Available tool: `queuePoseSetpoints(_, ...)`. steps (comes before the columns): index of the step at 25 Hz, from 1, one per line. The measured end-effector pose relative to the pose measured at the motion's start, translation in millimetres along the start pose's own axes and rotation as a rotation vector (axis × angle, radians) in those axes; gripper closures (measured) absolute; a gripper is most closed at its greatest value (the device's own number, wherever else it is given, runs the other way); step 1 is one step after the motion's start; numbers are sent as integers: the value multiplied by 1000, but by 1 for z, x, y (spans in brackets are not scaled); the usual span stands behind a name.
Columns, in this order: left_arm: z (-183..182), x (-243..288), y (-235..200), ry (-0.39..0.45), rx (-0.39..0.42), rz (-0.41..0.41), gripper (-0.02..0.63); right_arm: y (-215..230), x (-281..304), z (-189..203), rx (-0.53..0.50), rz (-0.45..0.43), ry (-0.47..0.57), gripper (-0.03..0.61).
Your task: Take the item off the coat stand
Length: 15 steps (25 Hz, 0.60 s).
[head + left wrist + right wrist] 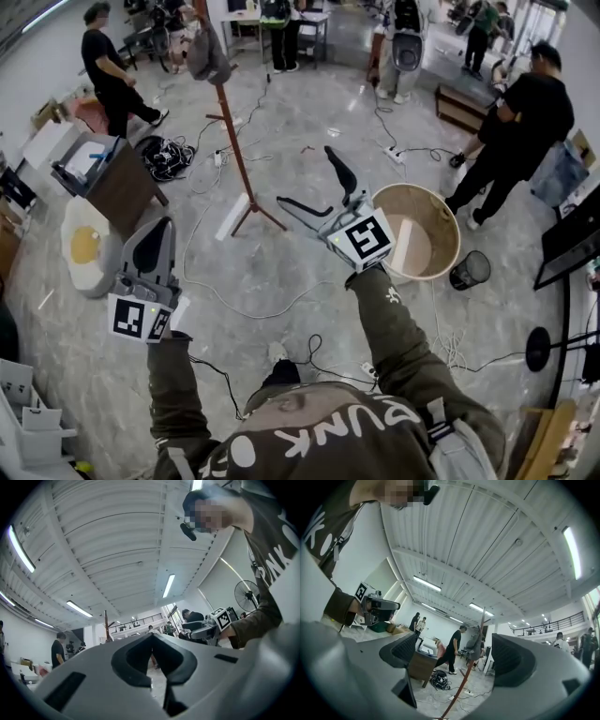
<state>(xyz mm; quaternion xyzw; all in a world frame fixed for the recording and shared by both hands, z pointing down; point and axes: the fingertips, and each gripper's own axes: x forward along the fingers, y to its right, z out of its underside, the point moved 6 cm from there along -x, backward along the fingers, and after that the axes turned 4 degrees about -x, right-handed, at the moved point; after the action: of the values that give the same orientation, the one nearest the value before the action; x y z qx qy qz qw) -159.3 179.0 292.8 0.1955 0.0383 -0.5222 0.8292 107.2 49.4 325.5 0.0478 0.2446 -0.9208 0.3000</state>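
The coat stand [236,150] is a reddish wooden pole on spread legs, out on the floor ahead of me. A grey cloth item [208,54] hangs from its top. My right gripper [305,175] is held up, open and empty, right of the stand's base and short of it. In the right gripper view the pole [465,681] and the grey item [474,644] show far off between the spread jaws of that gripper [454,653]. My left gripper [155,227] is low at the left with its jaws together. The left gripper view shows the left gripper [152,641] with nothing held.
A round tan tub [441,202] stands right of the right gripper, a black bin [469,270] beside it. A fried-egg cushion [84,246] and a wooden desk [122,183] lie left. Cables and a power strip [394,153] cross the floor. Several people stand around.
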Motion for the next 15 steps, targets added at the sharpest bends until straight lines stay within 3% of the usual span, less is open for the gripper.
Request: queuePoseSetpoints(15, 54, 42, -129, 14, -35, 11, 611, 13, 126, 36, -13, 20, -39, 84)
